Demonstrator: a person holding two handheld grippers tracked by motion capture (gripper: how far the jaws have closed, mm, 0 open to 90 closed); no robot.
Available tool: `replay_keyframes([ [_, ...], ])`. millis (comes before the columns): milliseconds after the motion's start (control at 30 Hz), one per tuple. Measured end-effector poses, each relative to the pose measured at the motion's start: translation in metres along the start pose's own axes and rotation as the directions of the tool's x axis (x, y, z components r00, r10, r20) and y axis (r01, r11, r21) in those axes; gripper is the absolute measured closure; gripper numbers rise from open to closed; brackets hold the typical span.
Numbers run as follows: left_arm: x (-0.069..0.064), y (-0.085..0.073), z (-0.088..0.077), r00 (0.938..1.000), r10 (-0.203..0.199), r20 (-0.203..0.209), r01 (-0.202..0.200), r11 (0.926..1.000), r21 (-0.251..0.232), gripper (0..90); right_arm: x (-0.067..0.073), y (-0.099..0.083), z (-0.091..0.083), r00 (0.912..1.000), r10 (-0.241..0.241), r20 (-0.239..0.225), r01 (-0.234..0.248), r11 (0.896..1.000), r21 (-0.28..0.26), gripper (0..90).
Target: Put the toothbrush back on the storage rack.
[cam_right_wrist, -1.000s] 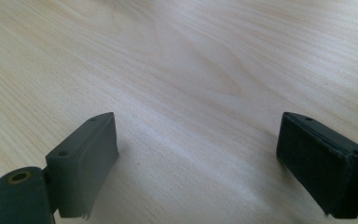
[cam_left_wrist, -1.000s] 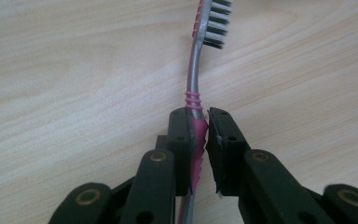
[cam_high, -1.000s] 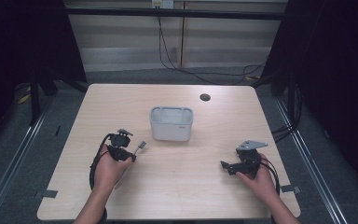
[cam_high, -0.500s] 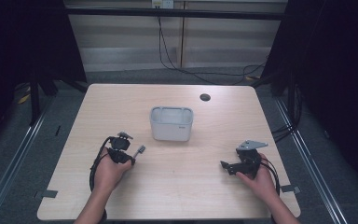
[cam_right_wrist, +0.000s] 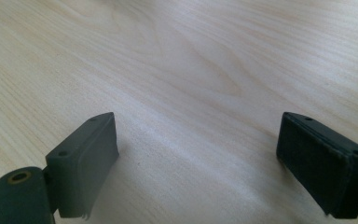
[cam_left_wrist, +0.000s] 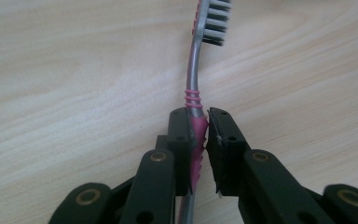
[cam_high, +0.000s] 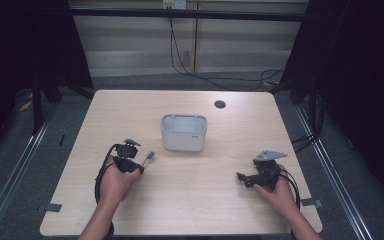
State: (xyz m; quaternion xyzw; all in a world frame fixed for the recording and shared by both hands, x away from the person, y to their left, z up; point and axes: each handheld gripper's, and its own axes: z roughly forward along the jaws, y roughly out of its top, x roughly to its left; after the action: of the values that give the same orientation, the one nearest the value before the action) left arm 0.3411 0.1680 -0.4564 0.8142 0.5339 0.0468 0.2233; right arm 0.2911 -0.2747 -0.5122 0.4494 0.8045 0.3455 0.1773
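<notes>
- Left tongs (cam_left_wrist: 200,135) clamped on toothbrush (cam_left_wrist: 196,79) handle, low over worktop (cam_high: 190,200), left of grey tub (cam_high: 184,132).
- Right tongs (cam_right_wrist: 196,163) apart, idle.
- Step: carrying; next likely lift into tub.

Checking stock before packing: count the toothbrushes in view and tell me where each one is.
1. The toothbrush is clamped by its pink handle in the left gripper, just left of the grey container. More may lie hidden inside that container.
</notes>
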Motion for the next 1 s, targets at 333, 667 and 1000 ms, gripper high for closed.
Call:
replay_keyframes([
  [333,0.002,0.009,-0.033,0.9989,0.009,0.047,0.002,0.9768,-0.214,79.7,0.000,0.000,0.000,1.0000,0.000,0.000,0.000,1.000,0.000,11.7],
  [667,0.001,0.016,-0.047,0.9976,0.021,0.066,0.005,0.9271,-0.375,79.7,0.000,0.000,0.000,1.0000,0.000,0.000,0.000,1.000,0.000,11.7],
  [1000,-0.001,0.022,-0.051,0.9963,0.021,0.084,0.022,0.8773,-0.480,79.6,0.000,0.000,0.000,1.0000,0.000,0.000,0.000,1.000,0.000,11.7],
])
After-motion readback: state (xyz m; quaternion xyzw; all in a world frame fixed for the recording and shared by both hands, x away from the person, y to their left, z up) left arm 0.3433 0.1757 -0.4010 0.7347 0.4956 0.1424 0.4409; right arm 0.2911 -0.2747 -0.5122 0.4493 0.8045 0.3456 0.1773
